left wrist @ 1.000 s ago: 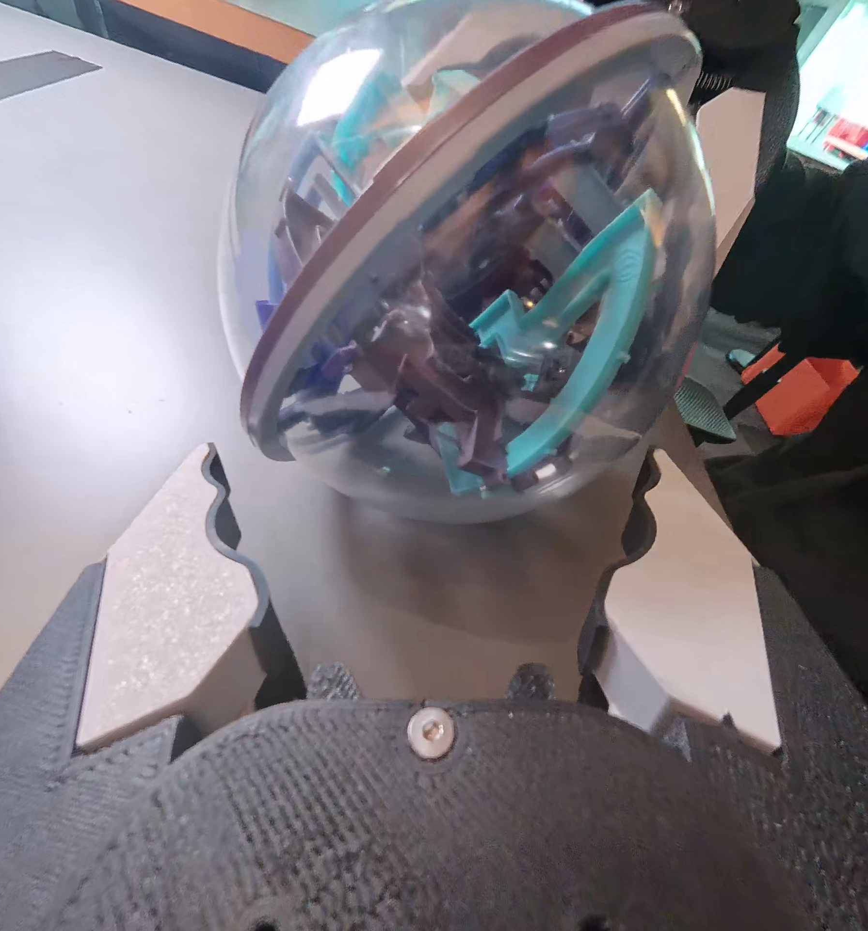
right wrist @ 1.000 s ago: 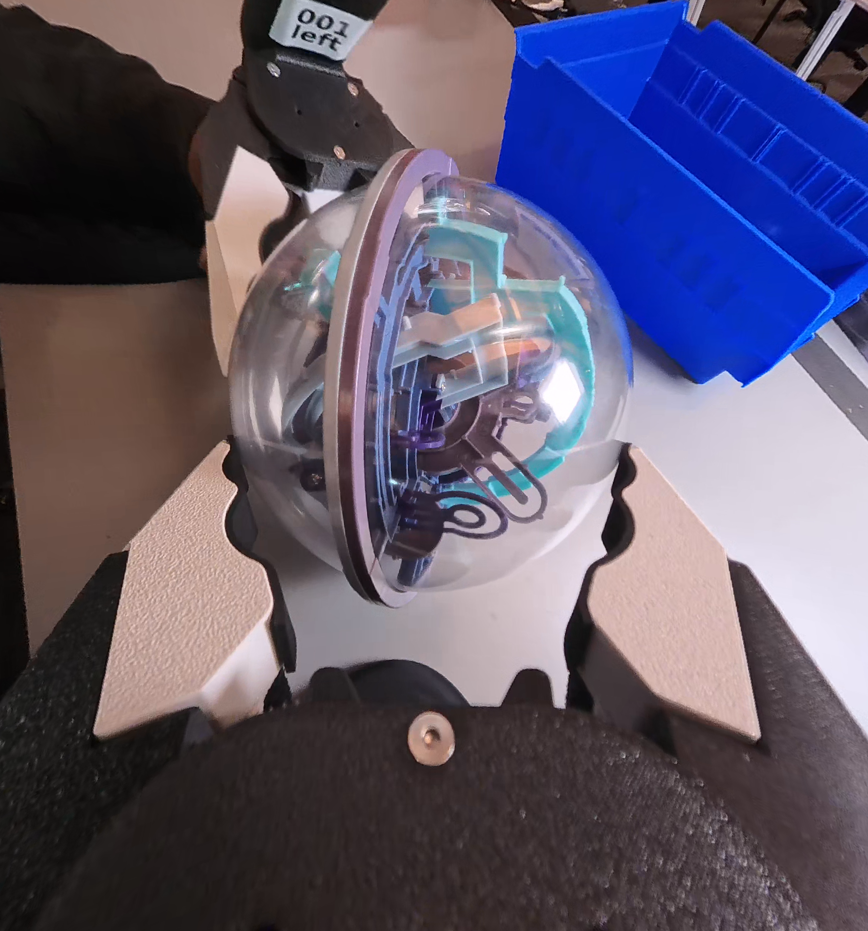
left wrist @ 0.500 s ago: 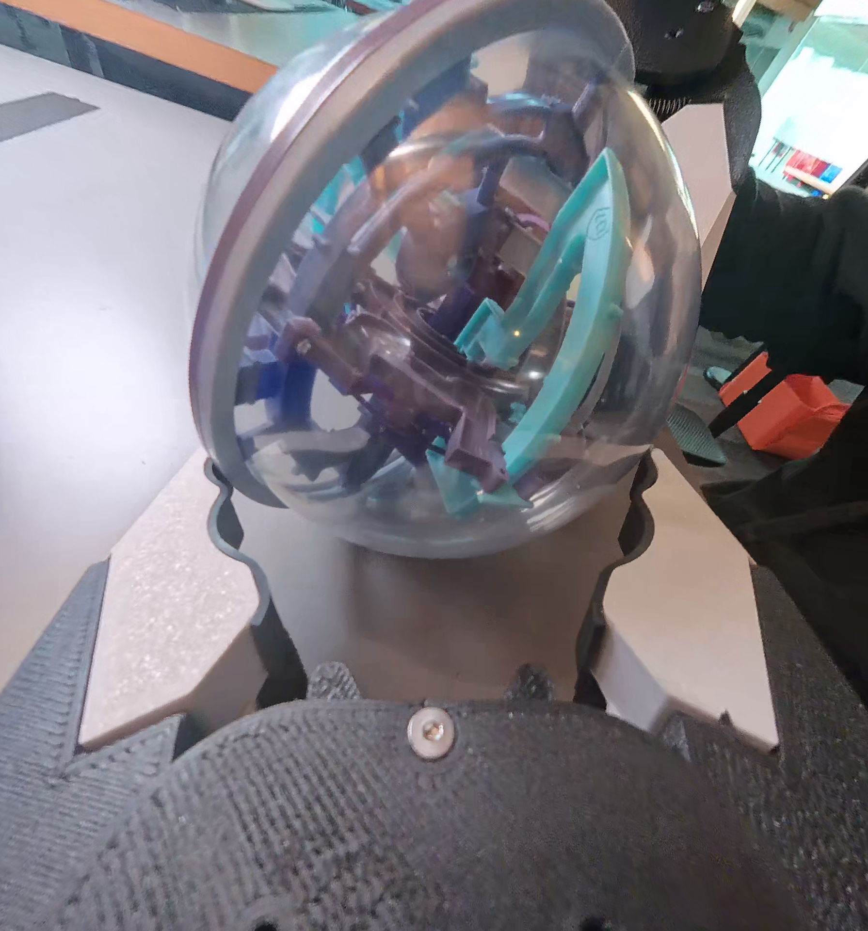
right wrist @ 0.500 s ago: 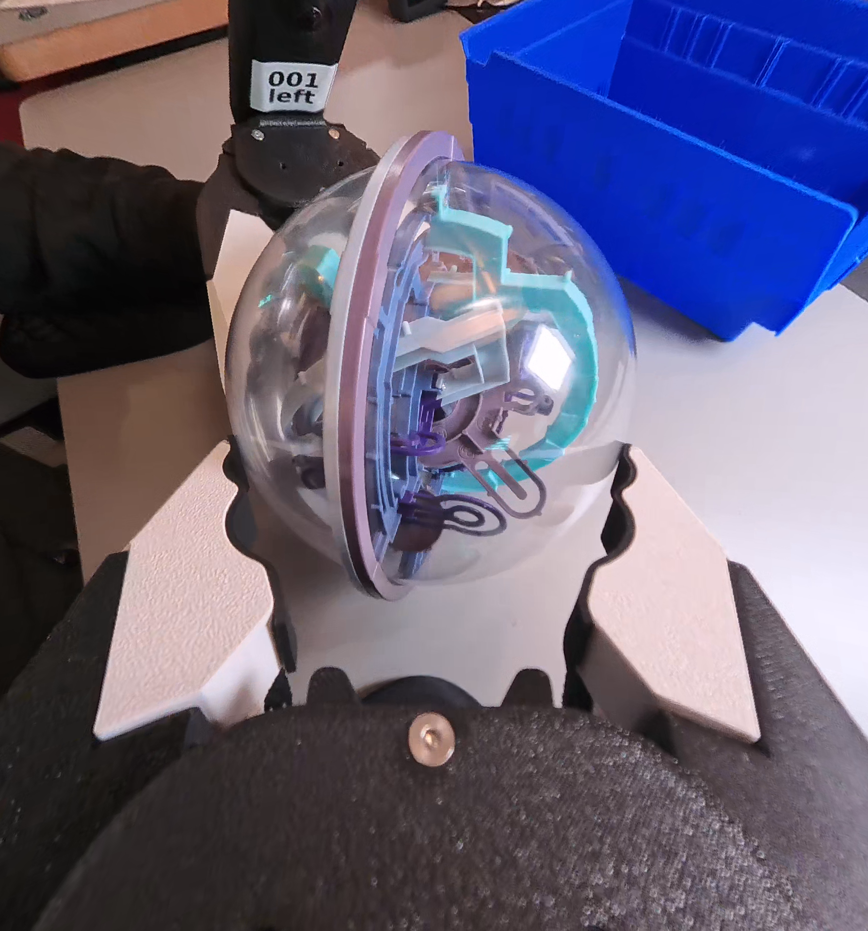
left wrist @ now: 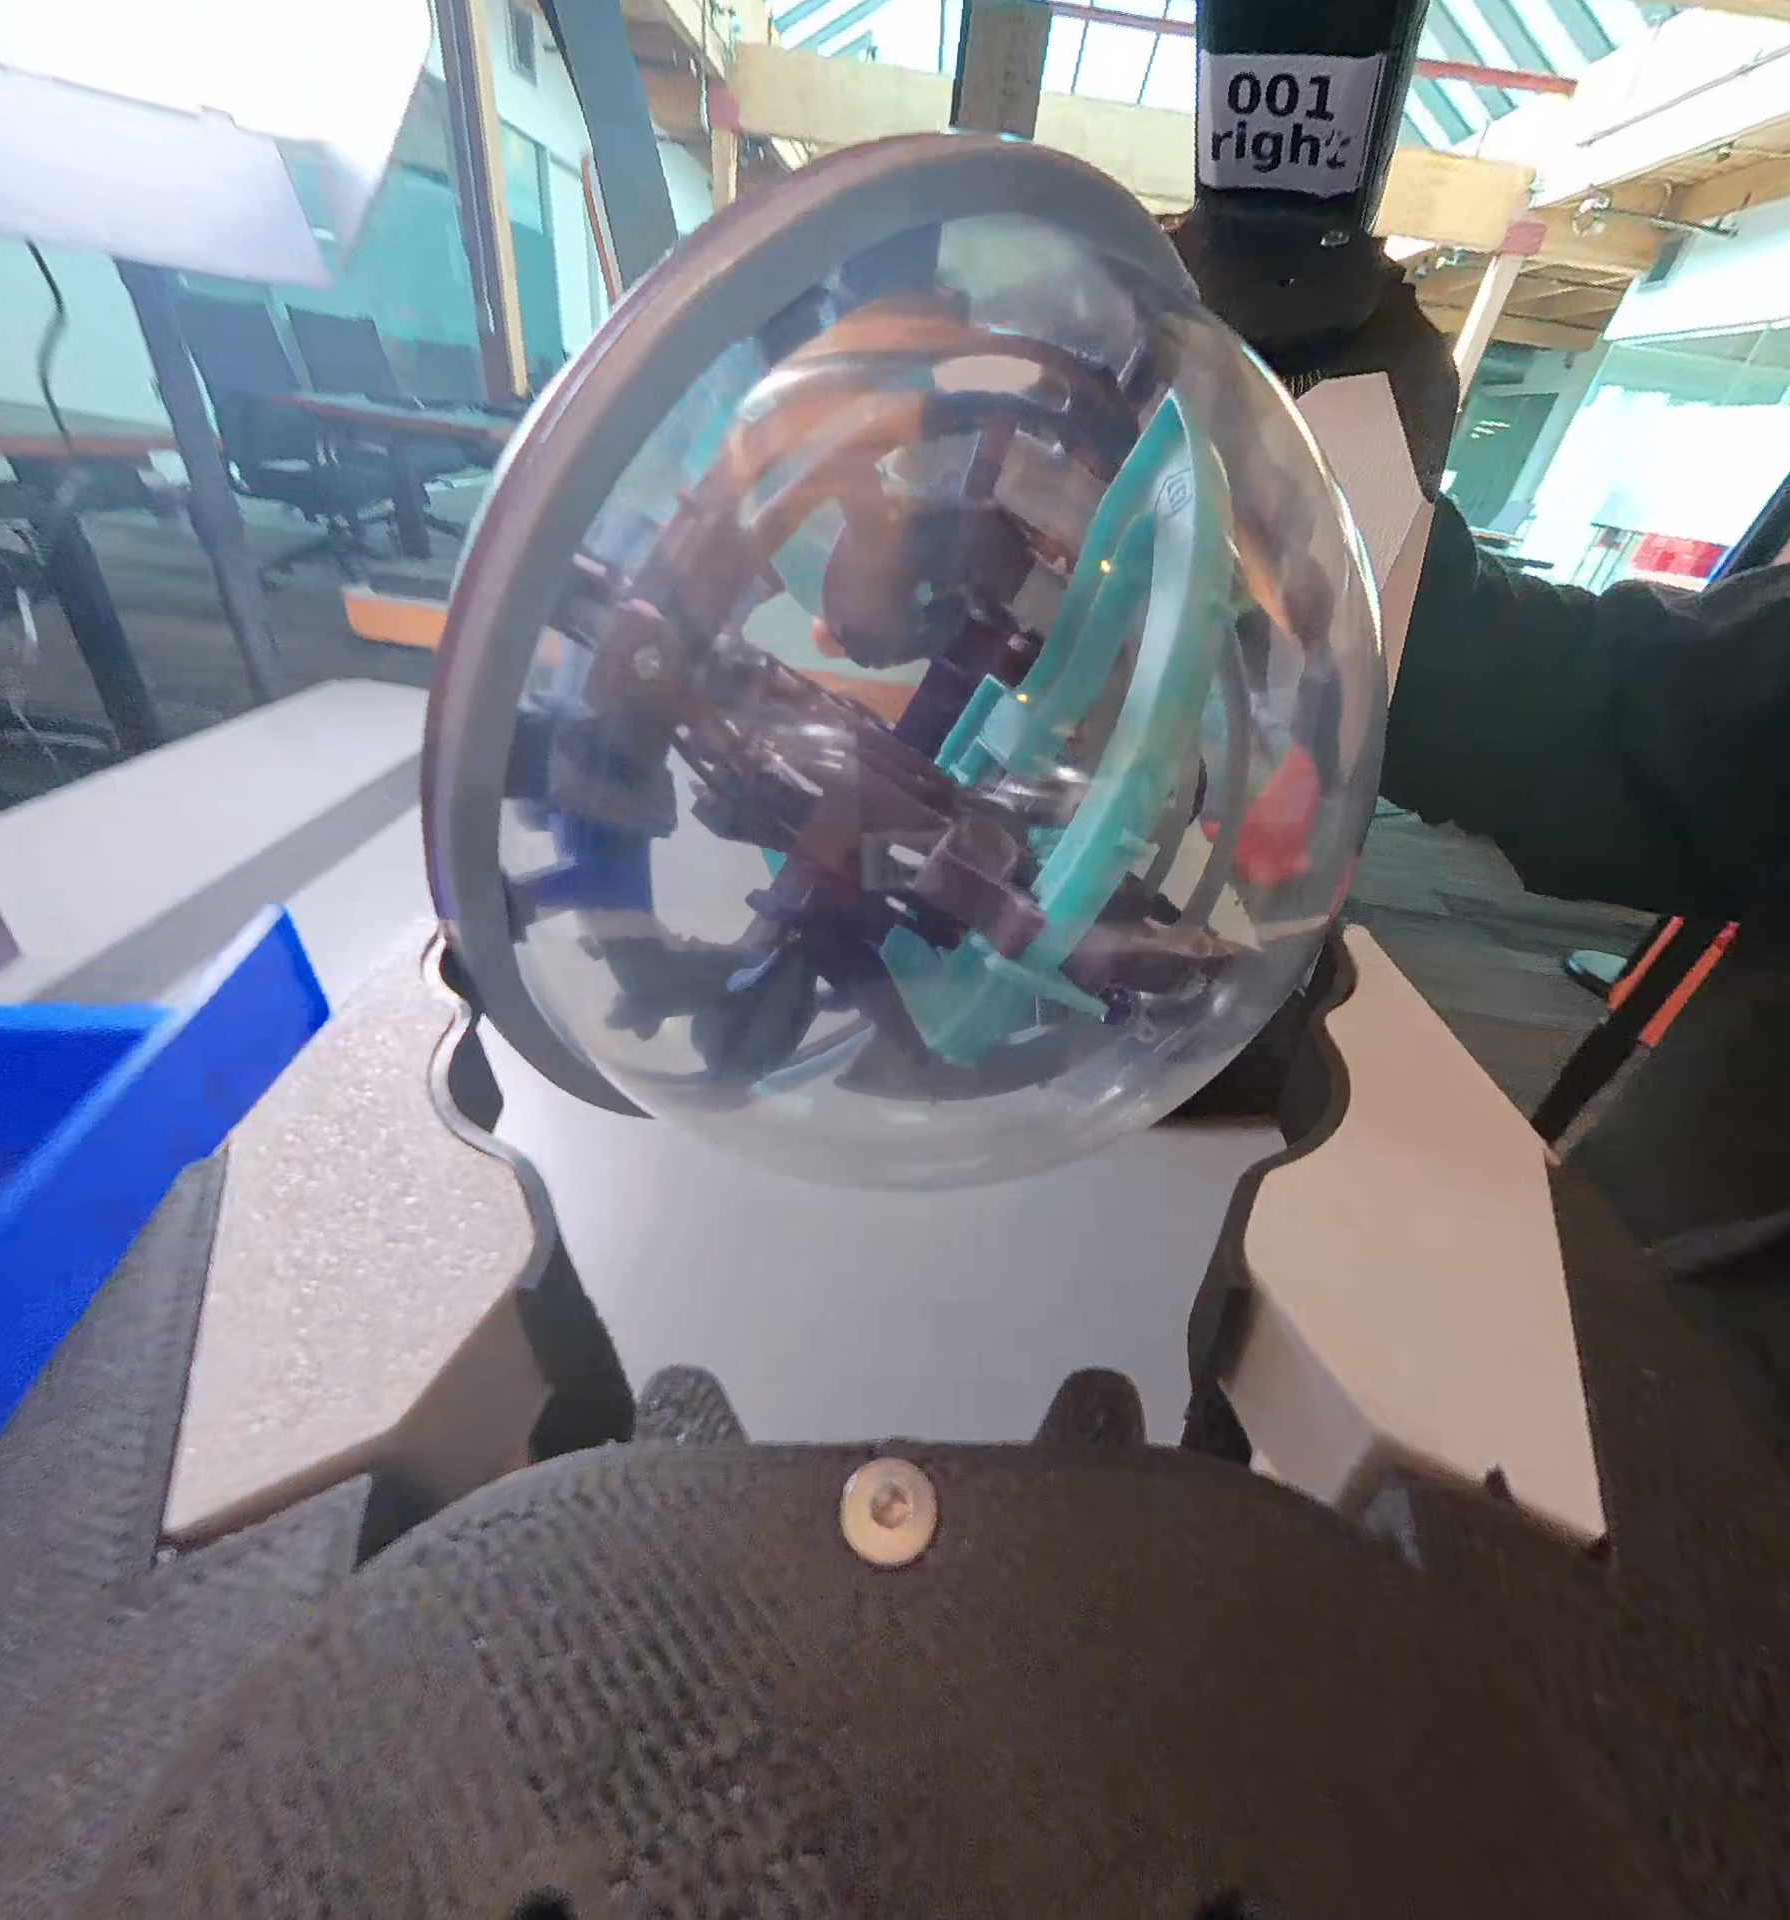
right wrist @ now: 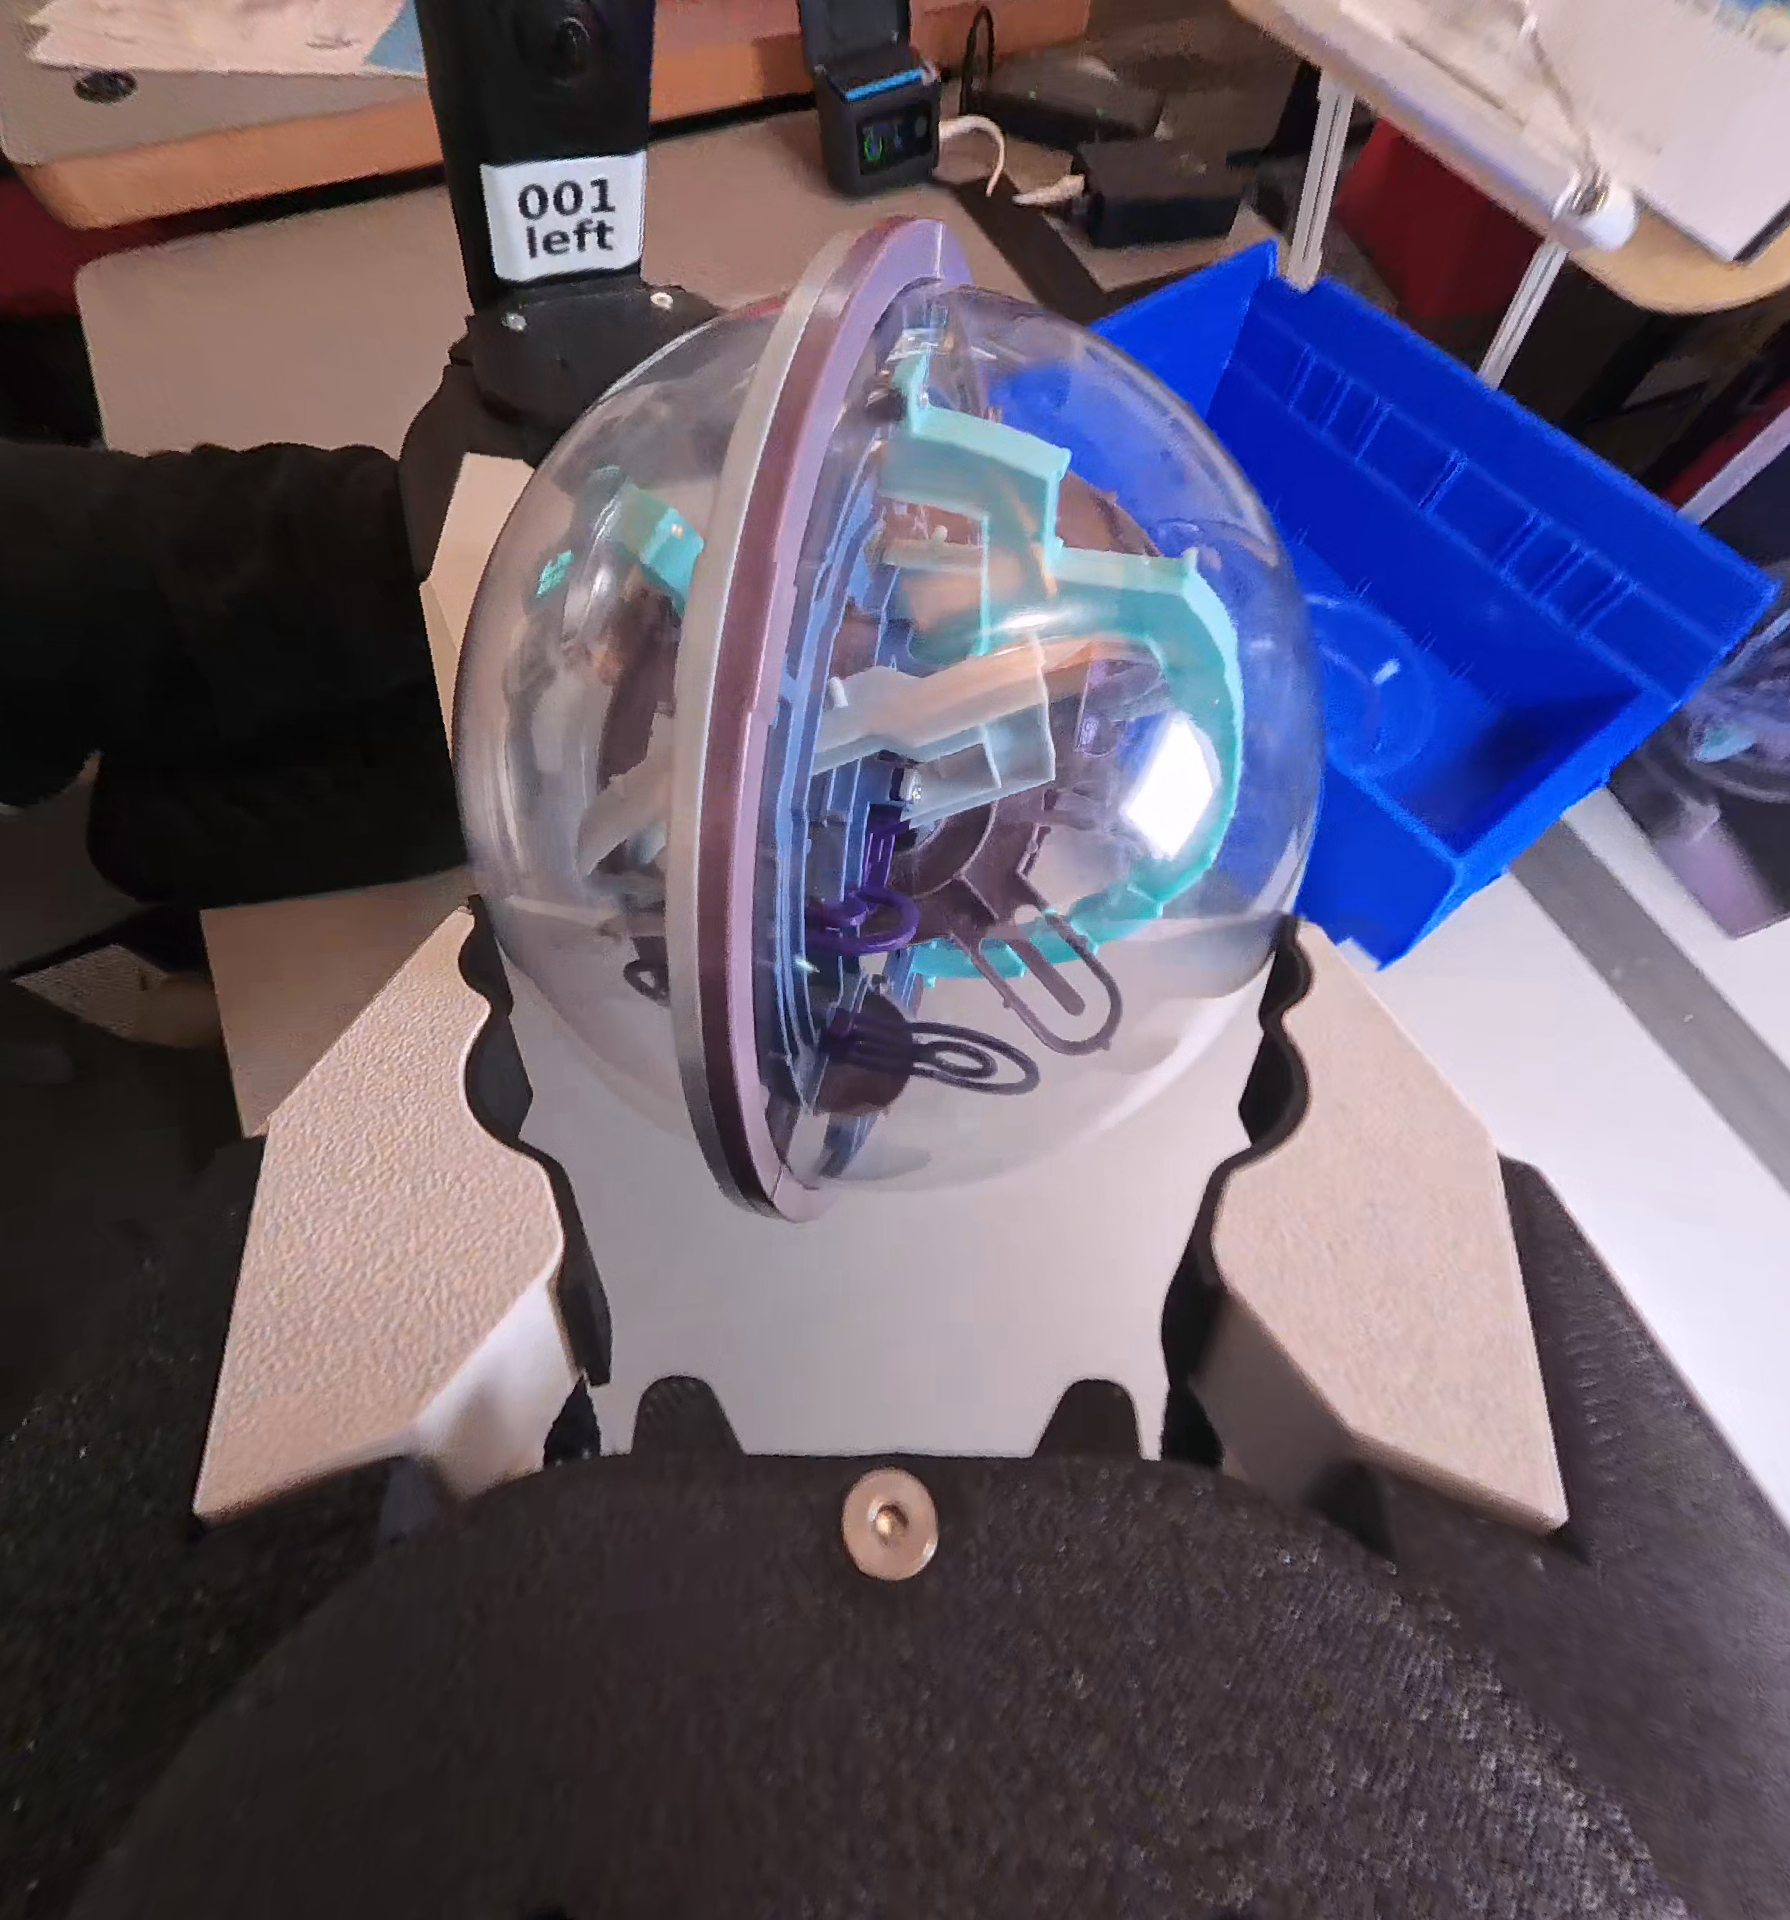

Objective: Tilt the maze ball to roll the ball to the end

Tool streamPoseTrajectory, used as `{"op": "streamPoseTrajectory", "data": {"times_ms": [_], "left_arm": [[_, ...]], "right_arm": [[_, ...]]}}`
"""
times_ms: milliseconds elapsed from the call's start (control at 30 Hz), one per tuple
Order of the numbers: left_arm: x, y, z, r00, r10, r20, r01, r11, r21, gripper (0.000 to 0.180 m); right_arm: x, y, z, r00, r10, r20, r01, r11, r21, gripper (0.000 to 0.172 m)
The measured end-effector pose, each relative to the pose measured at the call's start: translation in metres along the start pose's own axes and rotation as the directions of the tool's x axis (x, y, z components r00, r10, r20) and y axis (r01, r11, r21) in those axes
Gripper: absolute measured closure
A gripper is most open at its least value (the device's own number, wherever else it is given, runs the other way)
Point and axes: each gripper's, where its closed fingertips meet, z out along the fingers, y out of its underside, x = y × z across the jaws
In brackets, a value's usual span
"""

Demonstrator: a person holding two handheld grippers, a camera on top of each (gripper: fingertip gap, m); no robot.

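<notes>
maze ball (left wrist: 901, 665) raised off table, both grippers clamped

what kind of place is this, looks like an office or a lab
Probably an open-plan office used as a workspace: rows of desks with office chairs behind glass partitions, a blue parts bin on the white table, and electronics and cables on a neighbouring desk.

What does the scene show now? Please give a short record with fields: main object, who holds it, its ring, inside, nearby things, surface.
main object: clear maze ball
held by: left gripper and right gripper, facing each other, jaws wide, pads against the ball's sides
ring: grey band, near upright in the right wrist view
inside: teal, purple and brown tracks; small ball cannot be told
nearby: blue bin; a black sleeve
surface: white table
</notes>
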Motion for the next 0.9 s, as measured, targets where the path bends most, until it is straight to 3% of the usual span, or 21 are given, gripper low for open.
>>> {"op": "streamPoseTrajectory", "data": {"times_ms": [267, 500, 667, 900], "left_arm": [[-0.002, -0.094, -0.027, 0.992, 0.118, 0.047, -0.123, 0.987, 0.099, 0.029], [0.004, -0.163, -0.042, 0.993, 0.101, 0.062, -0.111, 0.973, 0.203, 0.029], [0.01, -0.192, -0.05, 0.996, 0.073, 0.055, -0.085, 0.96, 0.267, 0.029], [0.017, -0.207, -0.057, 0.999, 0.026, 0.039, -0.036, 0.951, 0.307, 0.029]], "right_arm": [[0.003, -0.087, -0.027, 0.996, -0.086, -0.019, 0.087, 0.996, 0.037, 0.033], [0.001, -0.149, -0.054, 0.995, -0.096, 0.0, 0.096, 0.995, -0.024, 0.033], [-0.003, -0.176, -0.066, 0.996, -0.09, 0.003, 0.089, 0.992, -0.089, 0.033], [-0.01, -0.195, -0.074, 0.997, -0.075, 0.008, 0.075, 0.988, -0.134, 0.033]]}}
